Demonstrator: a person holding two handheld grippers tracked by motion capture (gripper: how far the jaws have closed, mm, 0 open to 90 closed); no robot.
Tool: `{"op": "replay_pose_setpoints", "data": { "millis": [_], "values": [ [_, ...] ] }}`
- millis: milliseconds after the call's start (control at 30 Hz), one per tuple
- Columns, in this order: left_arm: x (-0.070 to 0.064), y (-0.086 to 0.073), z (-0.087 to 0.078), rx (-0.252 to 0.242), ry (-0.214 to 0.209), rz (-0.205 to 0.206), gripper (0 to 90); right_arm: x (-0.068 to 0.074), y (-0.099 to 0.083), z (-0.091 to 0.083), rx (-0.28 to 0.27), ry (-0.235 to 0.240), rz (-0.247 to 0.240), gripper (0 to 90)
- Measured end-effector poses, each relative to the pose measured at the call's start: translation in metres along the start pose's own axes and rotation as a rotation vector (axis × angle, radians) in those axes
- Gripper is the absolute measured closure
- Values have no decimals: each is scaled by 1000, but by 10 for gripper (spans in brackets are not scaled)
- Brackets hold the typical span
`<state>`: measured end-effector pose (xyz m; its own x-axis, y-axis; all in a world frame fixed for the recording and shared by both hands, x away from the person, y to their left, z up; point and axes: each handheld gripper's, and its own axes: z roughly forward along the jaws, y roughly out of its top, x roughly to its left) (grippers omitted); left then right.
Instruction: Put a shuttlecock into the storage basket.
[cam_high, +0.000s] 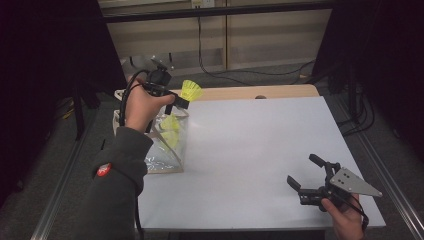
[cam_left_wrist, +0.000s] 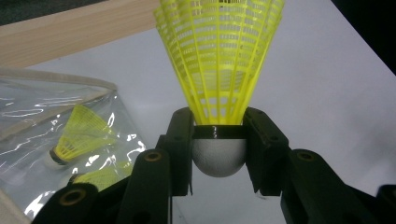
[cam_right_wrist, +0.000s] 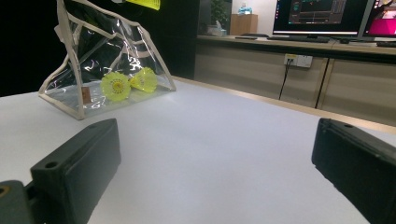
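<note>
Left gripper (cam_high: 181, 103): we hold it raised over the top of the clear bag, its jaws closed on a yellow shuttlecock (cam_left_wrist: 219, 60).
Grip: in the left gripper view the jaws pinch the black band just above the white cork (cam_left_wrist: 218, 157), one jaw on each side, so the soft plastic skirt fans out beyond the jaw tips and is not crushed.
Clear bag (cam_high: 167, 150): it stands below and just behind the left jaws, at the table's left edge, its mouth facing up so we can work from above.
In the bag: two more yellow shuttlecocks (cam_right_wrist: 128, 84) lie together on its floor, touching or nearly so.
Right gripper (cam_high: 306, 175): we rest it low at the near right of the table (cam_high: 260, 145), well apart from the bag; its jaws stand wide open with nothing between them, out of the way of the left hand's work.
Step in hand: we cannot tell whether the held shuttlecock is going into the bag or coming out.
</note>
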<state>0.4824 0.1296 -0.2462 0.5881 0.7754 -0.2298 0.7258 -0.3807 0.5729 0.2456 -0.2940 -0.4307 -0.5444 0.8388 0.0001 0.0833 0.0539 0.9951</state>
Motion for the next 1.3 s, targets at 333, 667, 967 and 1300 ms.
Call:
{"op": "replay_pose_setpoints", "data": {
  "millis": [333,667,967,1300],
  "values": [
    [5,0,-5,-8,9,-11,648,0,0,0,1,2,1,10],
    [9,-2,-9,-7,17,-16,648,0,0,0,1,1,2,10],
    [12,-2,-15,-16,22,-24,648,0,0,0,3,1,1,10],
    [18,-4,-20,-22,35,-33,648,1,0,0,2,1,2,10]
  ]
}}
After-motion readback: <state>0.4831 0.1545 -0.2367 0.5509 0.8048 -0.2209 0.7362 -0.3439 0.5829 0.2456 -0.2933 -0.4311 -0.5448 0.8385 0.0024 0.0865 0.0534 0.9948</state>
